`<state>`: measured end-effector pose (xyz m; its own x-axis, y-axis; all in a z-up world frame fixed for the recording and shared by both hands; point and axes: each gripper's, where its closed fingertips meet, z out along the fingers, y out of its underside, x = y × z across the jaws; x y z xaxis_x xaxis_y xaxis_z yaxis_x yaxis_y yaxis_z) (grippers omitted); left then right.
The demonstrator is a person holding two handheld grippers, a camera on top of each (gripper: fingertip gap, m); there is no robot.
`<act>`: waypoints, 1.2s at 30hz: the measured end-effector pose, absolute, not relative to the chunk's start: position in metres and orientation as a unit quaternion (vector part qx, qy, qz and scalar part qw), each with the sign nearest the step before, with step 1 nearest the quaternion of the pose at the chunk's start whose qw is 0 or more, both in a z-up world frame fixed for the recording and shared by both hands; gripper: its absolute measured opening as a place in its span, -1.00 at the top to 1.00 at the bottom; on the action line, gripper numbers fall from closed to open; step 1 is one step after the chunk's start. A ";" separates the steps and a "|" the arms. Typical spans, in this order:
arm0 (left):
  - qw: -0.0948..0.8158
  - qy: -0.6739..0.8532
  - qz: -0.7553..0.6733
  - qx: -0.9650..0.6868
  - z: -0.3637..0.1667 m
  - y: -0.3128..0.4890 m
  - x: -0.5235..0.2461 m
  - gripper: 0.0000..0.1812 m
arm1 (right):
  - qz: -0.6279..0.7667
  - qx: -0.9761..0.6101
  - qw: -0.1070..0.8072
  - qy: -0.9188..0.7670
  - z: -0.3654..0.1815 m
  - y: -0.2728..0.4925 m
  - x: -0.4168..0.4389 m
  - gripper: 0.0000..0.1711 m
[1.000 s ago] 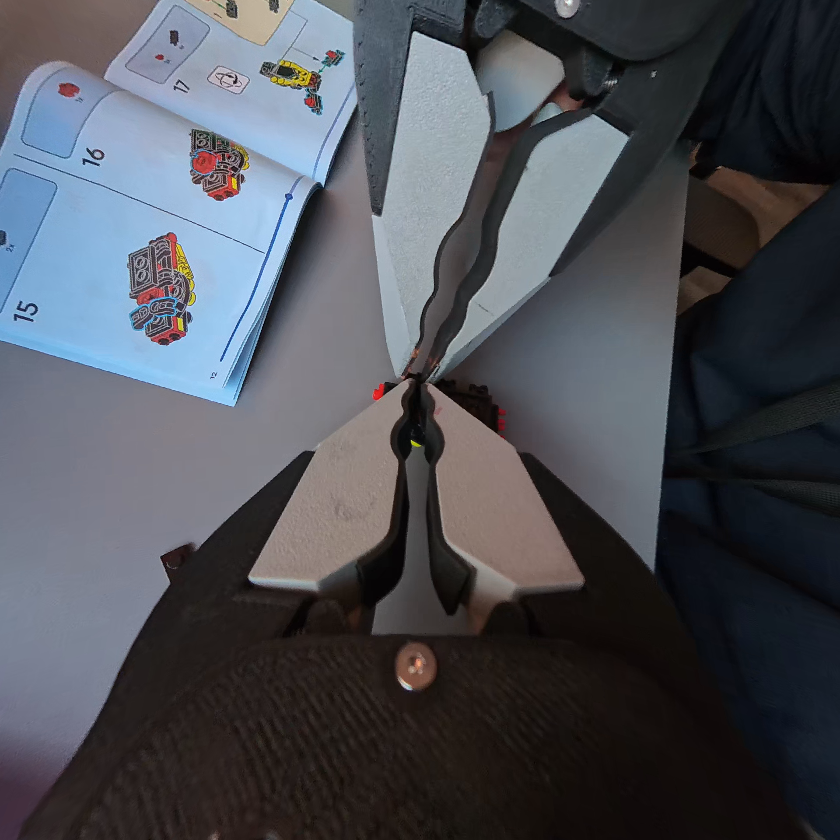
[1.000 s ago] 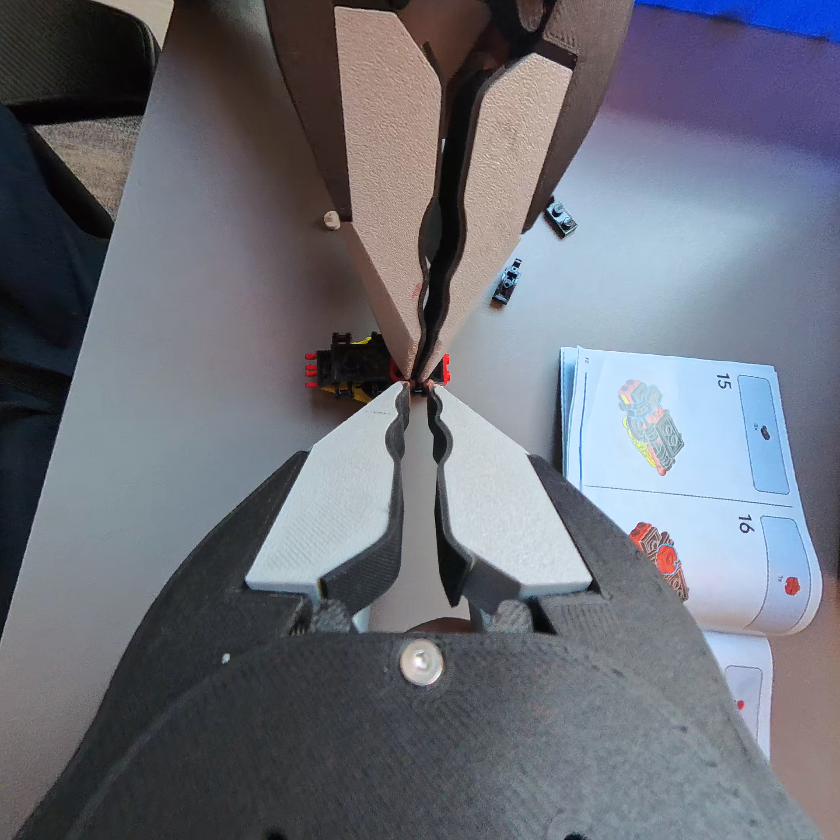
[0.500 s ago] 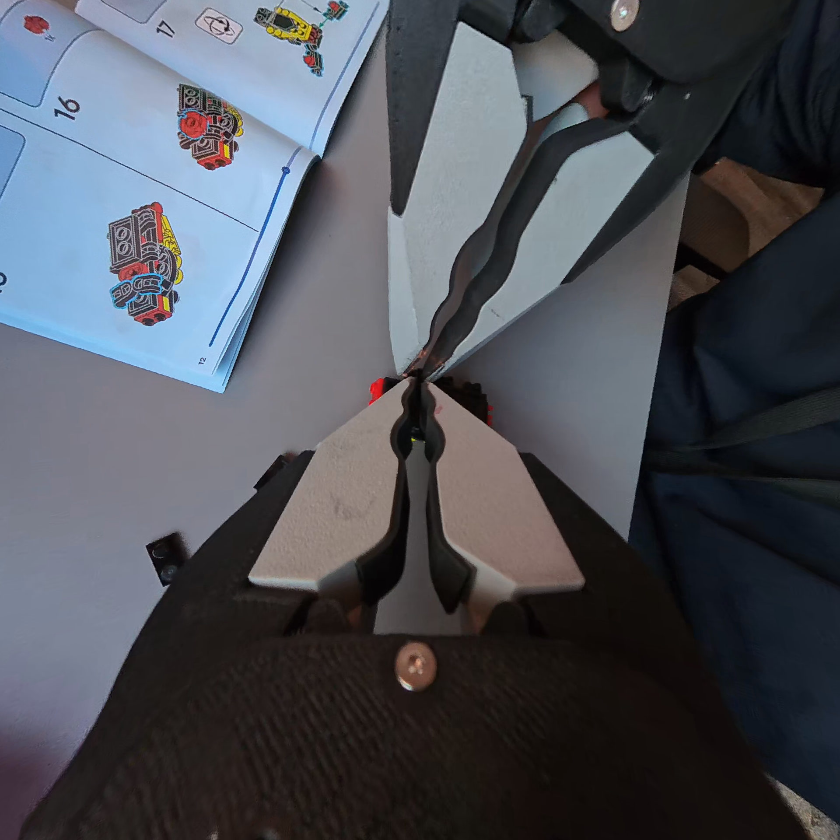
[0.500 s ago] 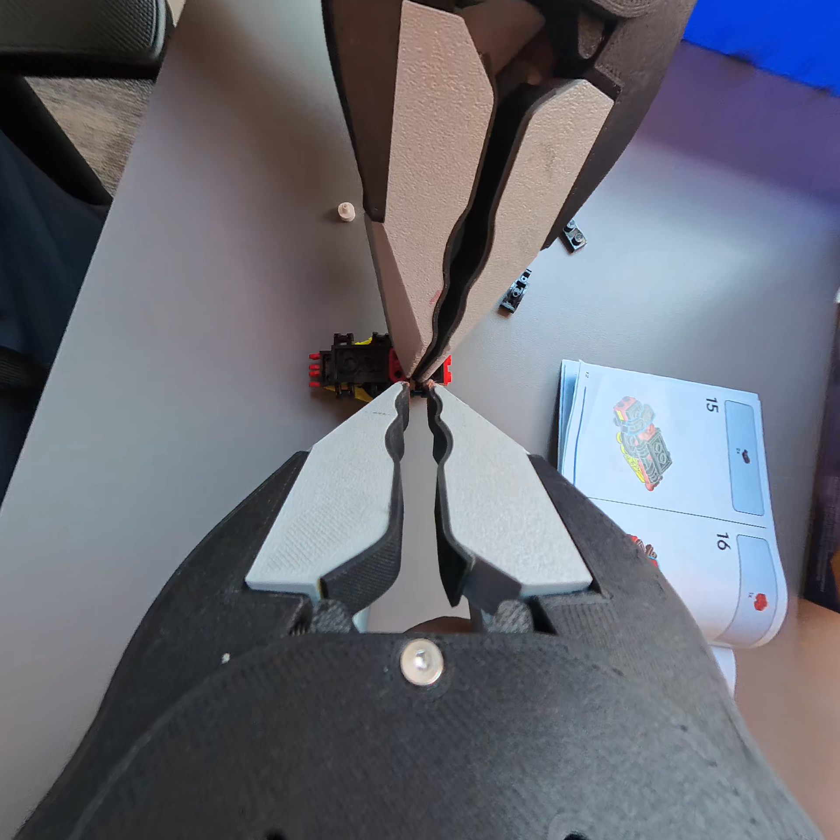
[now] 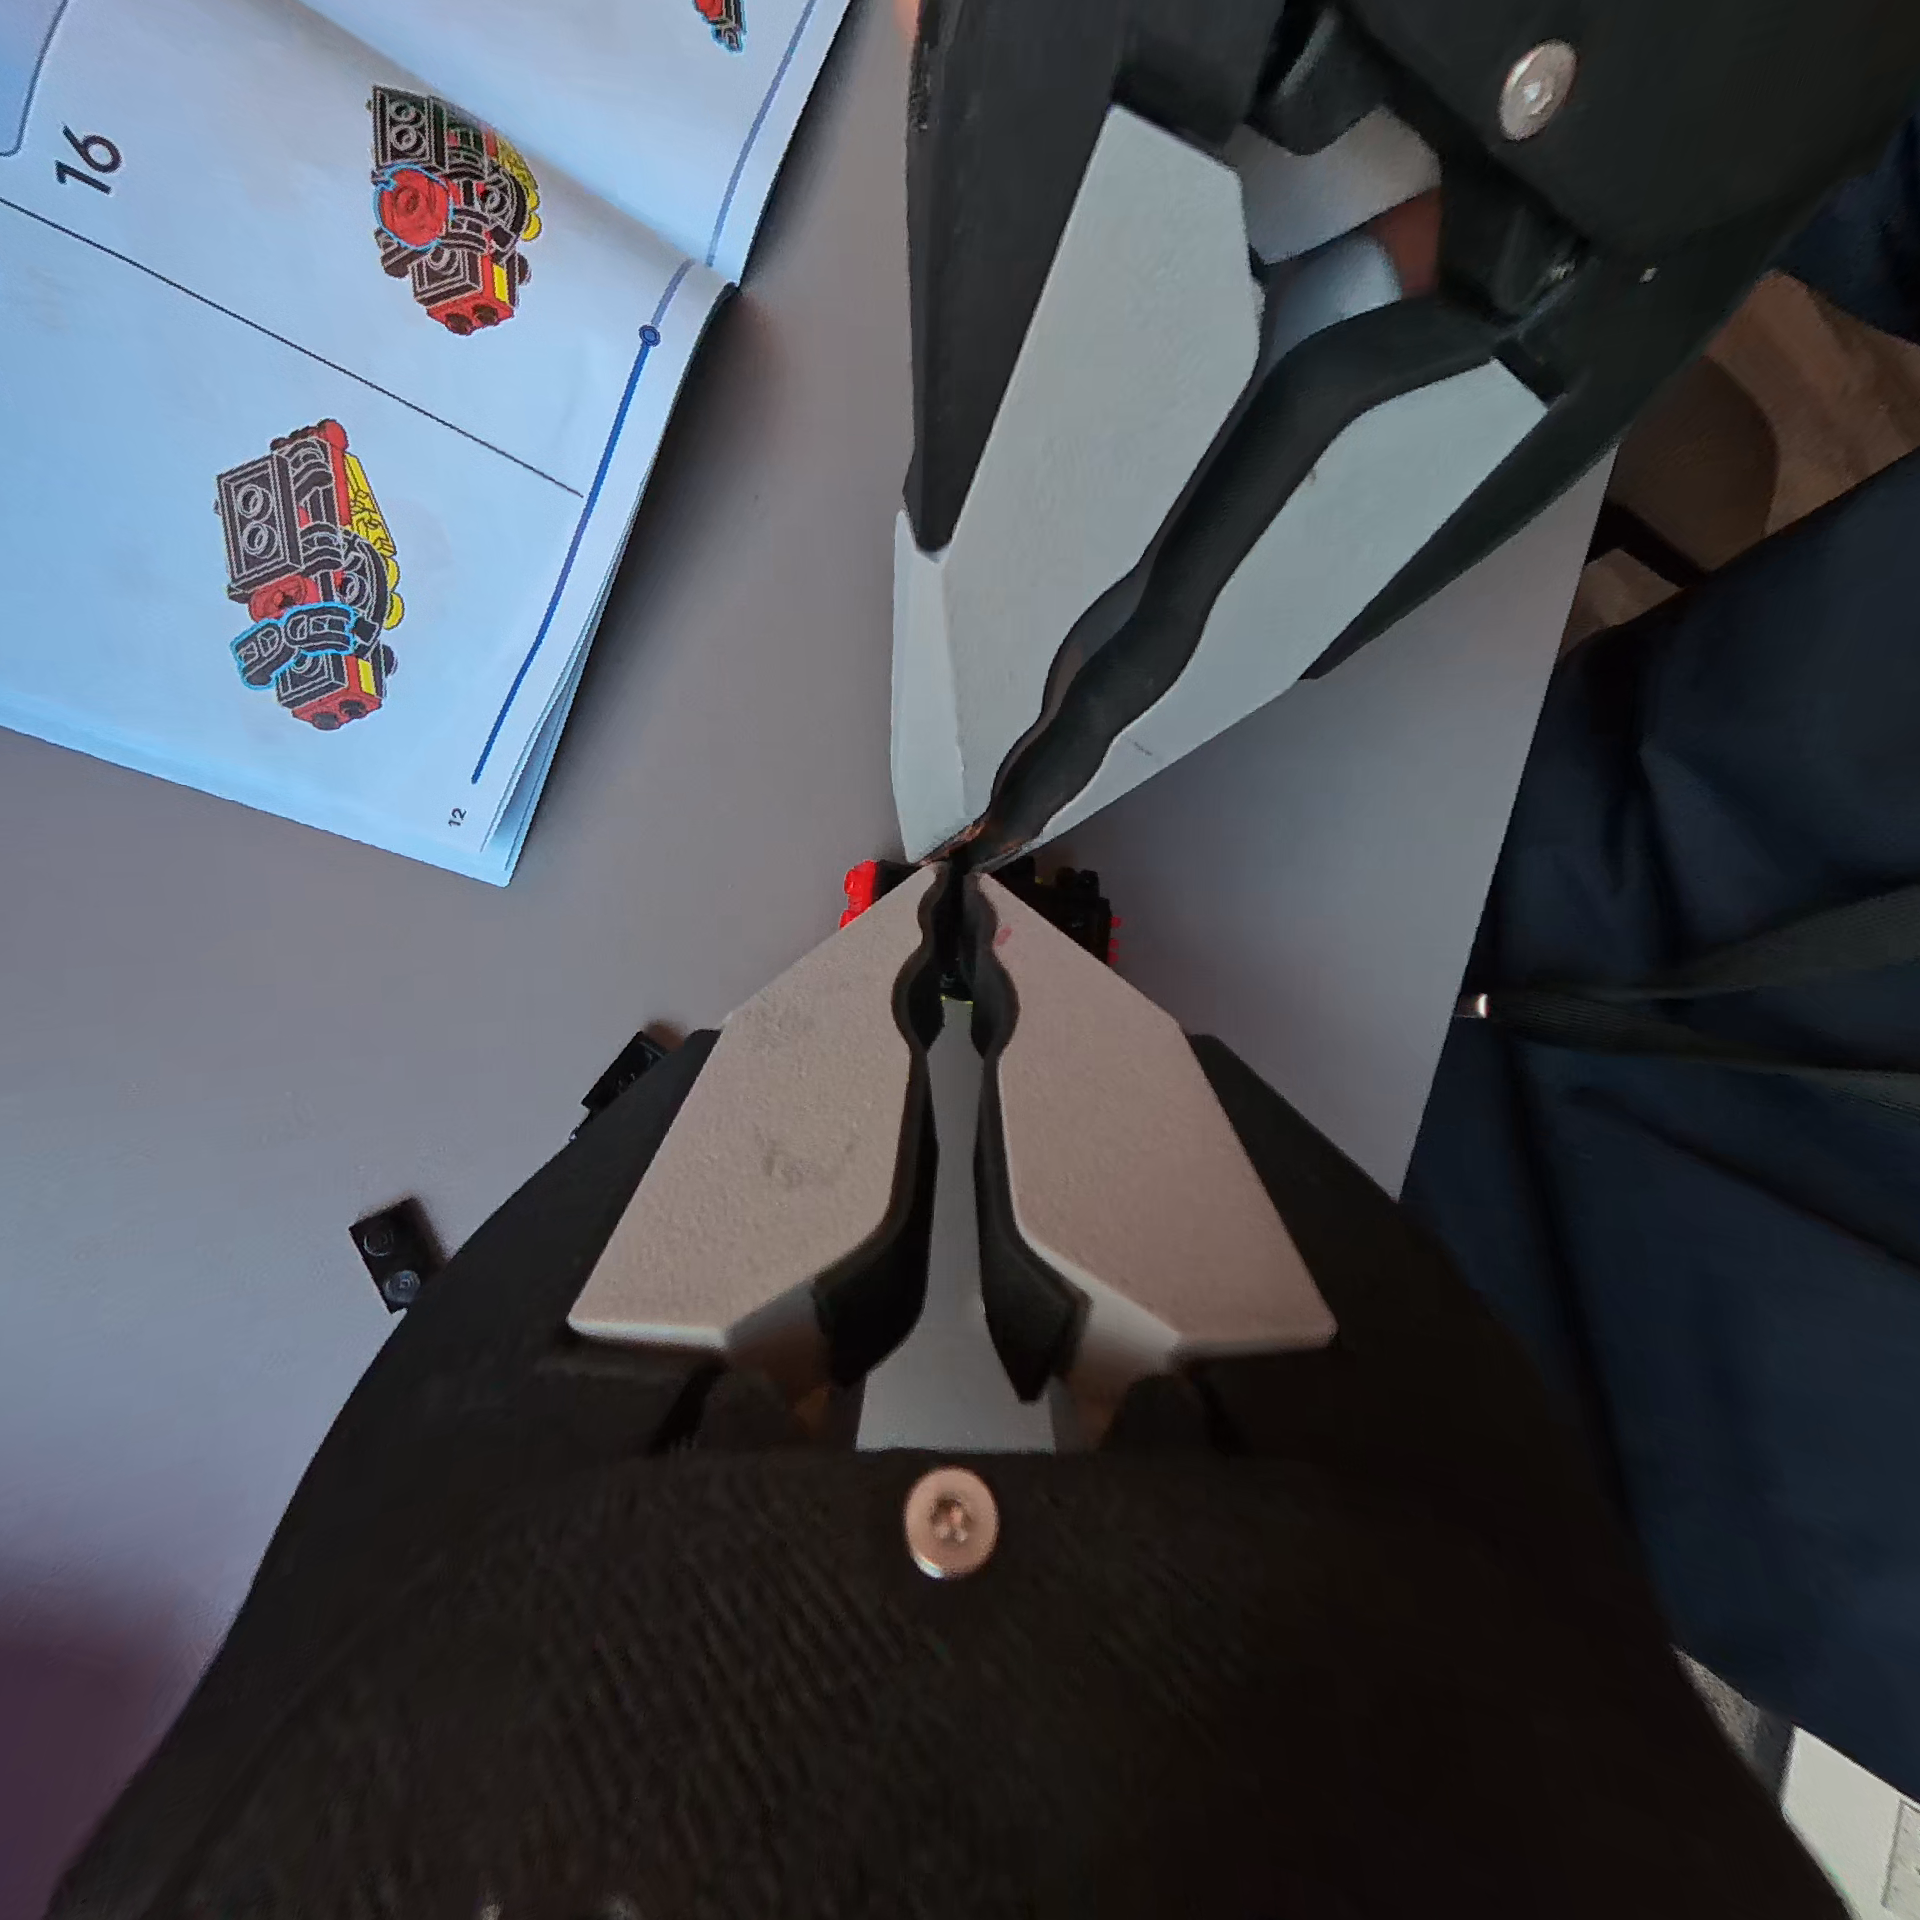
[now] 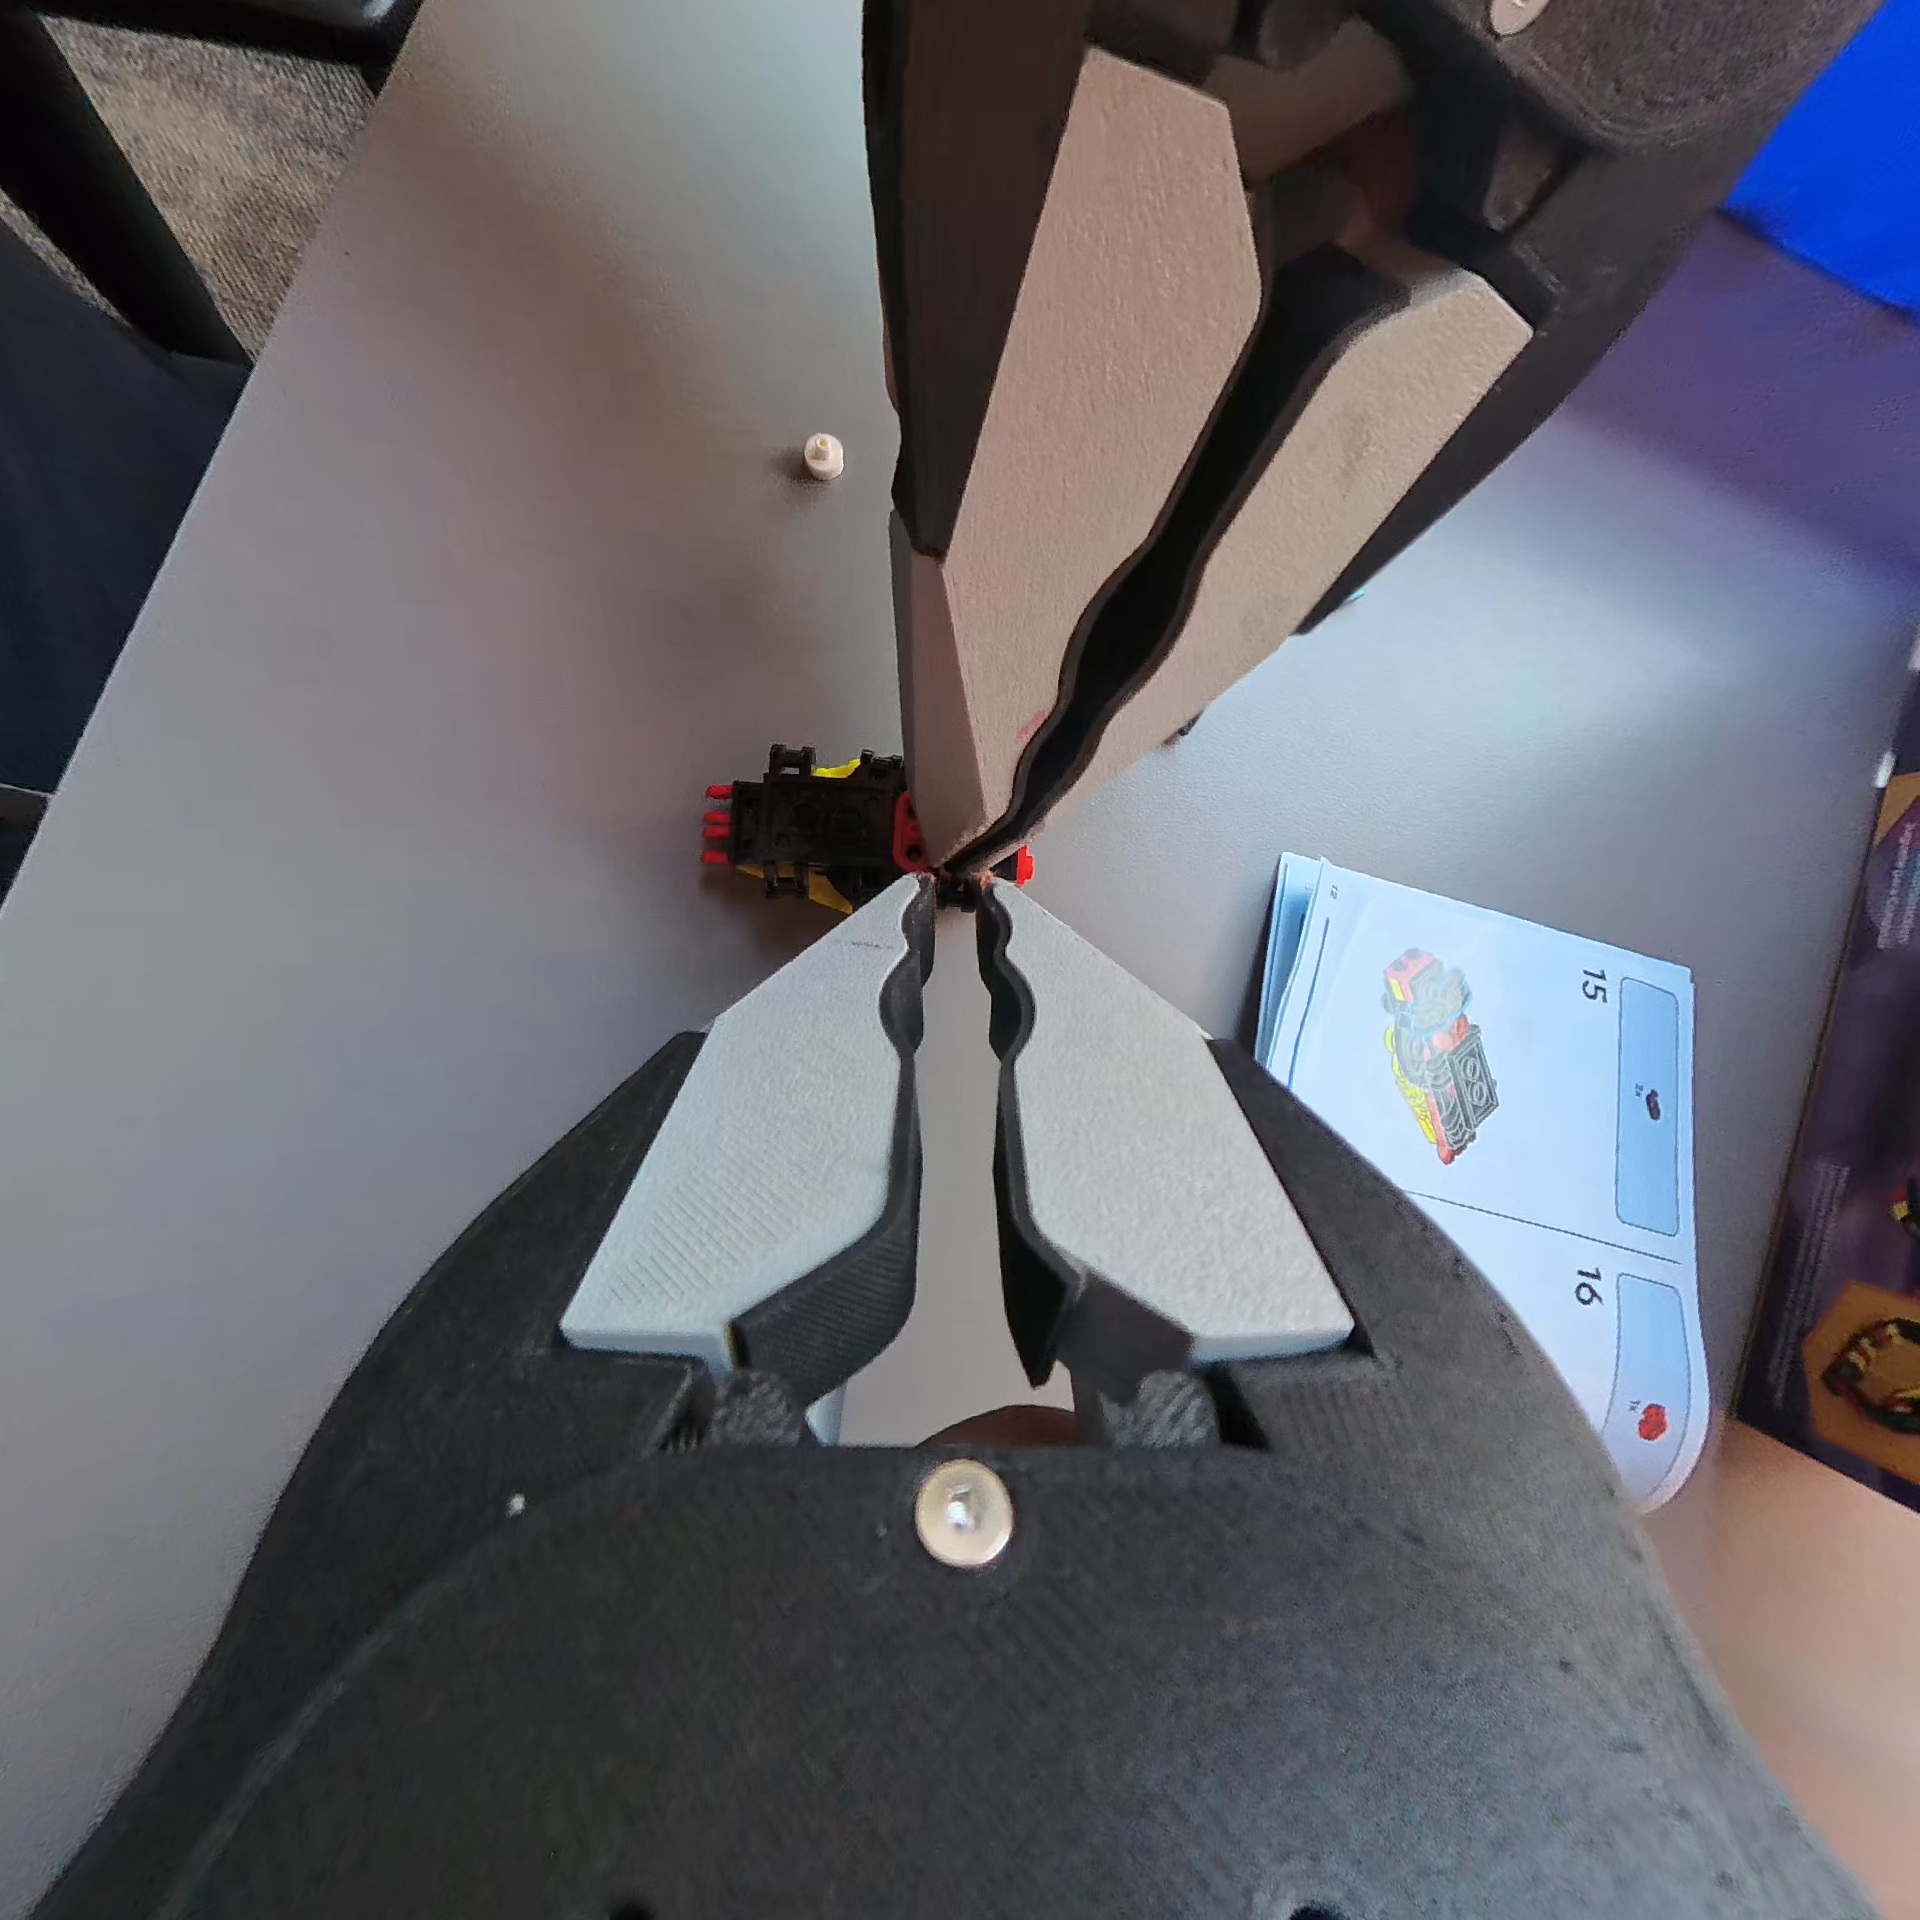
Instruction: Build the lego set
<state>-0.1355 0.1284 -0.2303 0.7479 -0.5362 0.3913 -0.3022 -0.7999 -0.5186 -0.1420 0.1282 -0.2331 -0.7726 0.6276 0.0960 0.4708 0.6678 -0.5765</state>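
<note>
Both grippers tip to tip over the grey table (image 6: 436, 582): left gripper (image 5: 951, 914) clenched tight, right gripper (image 6: 951, 902) pinching a tiny black piece (image 6: 951, 896) at the very tips, can't tell from either view whether the left one grips that piece too. Half-built black, red and yellow lego model (image 6: 816, 826) sitting on the table right under the tips. Open instruction booklet (image 6: 1496, 1132) off to one side, loose black plate (image 5: 393, 1252) and small beige stud (image 6: 823, 457) lying apart.

Lego model (image 6: 810, 831) mostly hidden behind tool tips; booklet (image 5: 312, 416) cut off by edge.
</note>
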 end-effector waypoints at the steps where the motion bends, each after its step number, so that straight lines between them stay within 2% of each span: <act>1: 0.214 0.230 -0.266 -0.911 -0.230 0.128 -0.135 1.00 | 0.269 -0.303 0.146 -0.903 -0.233 0.128 -0.142 0.95; 20: 0.211 0.224 -0.240 -0.921 -0.231 0.129 -0.134 1.00 | 0.260 -0.303 0.175 -0.900 -0.226 0.140 -0.140 0.93; 25: 0.230 0.218 -0.250 -0.915 -0.230 0.128 -0.135 1.00 | 0.324 -0.332 0.153 -0.873 -0.217 0.140 -0.141 0.93; 36: 0.261 0.211 -0.273 -0.902 -0.229 0.129 -0.135 1.00 | 0.360 -0.338 0.120 -0.861 -0.222 0.133 -0.142 0.91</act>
